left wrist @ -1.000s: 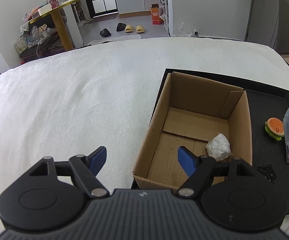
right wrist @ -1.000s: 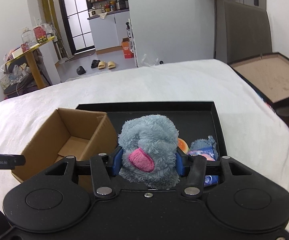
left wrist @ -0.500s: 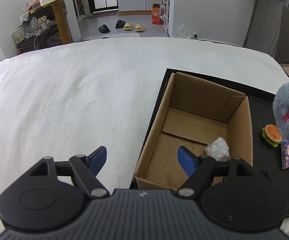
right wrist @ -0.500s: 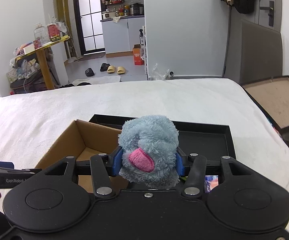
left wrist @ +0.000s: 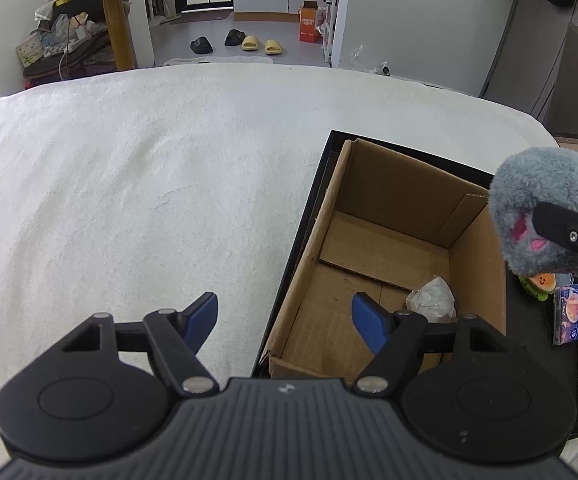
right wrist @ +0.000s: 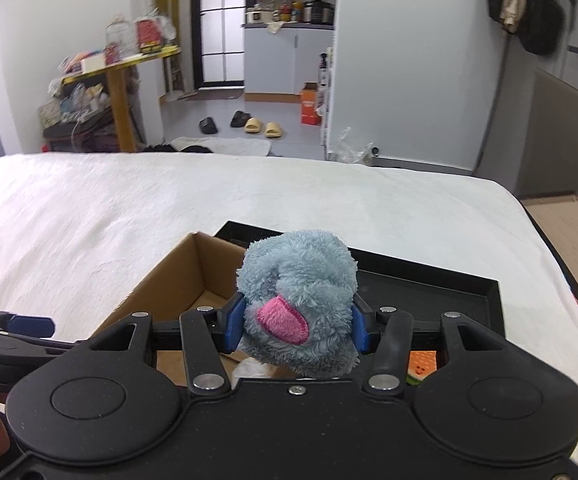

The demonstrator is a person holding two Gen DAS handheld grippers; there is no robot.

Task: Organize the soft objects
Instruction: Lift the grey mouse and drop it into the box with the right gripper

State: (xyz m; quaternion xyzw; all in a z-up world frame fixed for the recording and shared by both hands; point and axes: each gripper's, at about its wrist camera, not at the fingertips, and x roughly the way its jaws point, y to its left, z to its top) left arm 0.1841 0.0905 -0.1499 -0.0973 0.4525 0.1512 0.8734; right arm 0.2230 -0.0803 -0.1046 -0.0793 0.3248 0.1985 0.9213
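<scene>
At lower left of the frame, the left claw (left wrist: 285, 316) hangs wide open and holds nothing, straddling the near wall of a cardboard box (left wrist: 373, 240) on a white bed (left wrist: 129, 184). At right, the right claw (right wrist: 297, 326) clamps a grey plush toy (right wrist: 299, 300) above the box's right wall, over a black tray (right wrist: 429, 284).

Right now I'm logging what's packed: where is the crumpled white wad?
In the left wrist view the crumpled white wad lies inside the cardboard box, on its floor near the right wall.
</scene>
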